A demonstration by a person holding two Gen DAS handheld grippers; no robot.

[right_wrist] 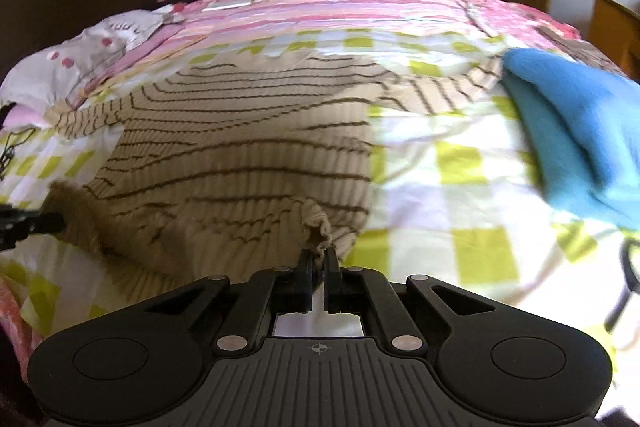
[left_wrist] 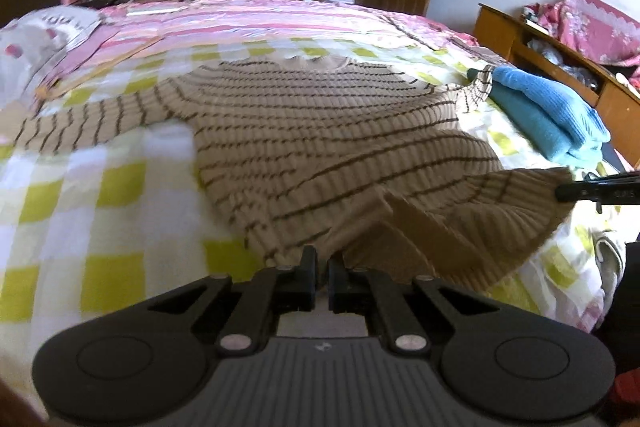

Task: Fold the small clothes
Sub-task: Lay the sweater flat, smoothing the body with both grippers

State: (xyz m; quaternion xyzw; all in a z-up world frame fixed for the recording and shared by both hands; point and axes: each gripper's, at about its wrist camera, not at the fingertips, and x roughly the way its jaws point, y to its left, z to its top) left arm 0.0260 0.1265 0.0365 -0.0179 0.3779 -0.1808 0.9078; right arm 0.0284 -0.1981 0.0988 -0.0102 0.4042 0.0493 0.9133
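**Ana:** Across the checked quilt (left_wrist: 100, 187) in the left wrist view, the striped beige sweater (left_wrist: 320, 131) lies face down or face up, I can't tell which. Its collar is at the far side, its hem is toward us, and one sleeve is stretched out to the left. Body length runs straight away from the tongs.

**Ben:** And the left gripper (left_wrist: 322, 267)?

**Ana:** Its jaws are drawn narrow, pinching the near hem at the sweater's left corner; the cloth bunches up right at the fingertips. Over at the right edge you can see the right gripper (left_wrist: 596, 191) biting the other hem corner, which is lifted off the quilt. A folded blue garment (left_wrist: 552, 115) sits beyond it, beside the right sleeve.

**Ben:** Now the right wrist view.

**Ana:** Same sweater (right_wrist: 240, 147), same lie: collar far, hem near. The right gripper (right_wrist: 319, 263) is closed tight on a puckered bit of hem, with ribbing gathered between the pads. At the left edge the left gripper (right_wrist: 36, 223) holds its own corner. The blue garment (right_wrist: 580, 123) is off to the right, touching the sleeve end.

**Ben:** So what does the coming move hinge on?

**Ana:** My judgement: both hands hold one hem corner each, about equally near, and the collar lies dead ahead along the long axis. Carrying the hem forward over the body to the shoulders would halve it lengthwise. The two corners need to travel level, or the fold line skews.

**Ben:** Risk?

**Ana:** The right sleeve resting against the blue garment might drag.
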